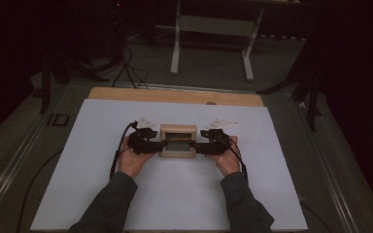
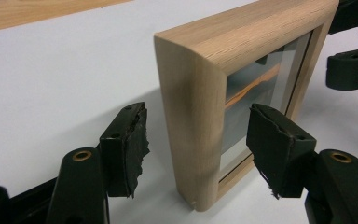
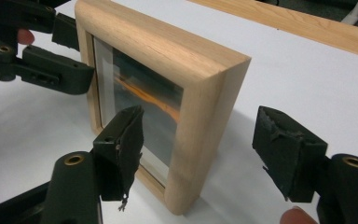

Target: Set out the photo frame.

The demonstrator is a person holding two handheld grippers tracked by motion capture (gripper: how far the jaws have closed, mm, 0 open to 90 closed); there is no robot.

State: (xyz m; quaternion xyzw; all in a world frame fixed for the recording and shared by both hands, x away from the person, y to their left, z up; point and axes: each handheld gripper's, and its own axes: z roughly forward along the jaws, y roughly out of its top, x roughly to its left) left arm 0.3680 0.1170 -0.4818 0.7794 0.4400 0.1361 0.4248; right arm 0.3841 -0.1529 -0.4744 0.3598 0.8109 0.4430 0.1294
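I have the wooden frame standing upright on the bench, both my left claw and right claw spread open around its ends, leaving only withdrawal.

upright glazed wooden frame on table

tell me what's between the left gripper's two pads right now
The left side edge of the upright wooden picture frame stands between them, with a gap to each pad, as the left gripper view shows.
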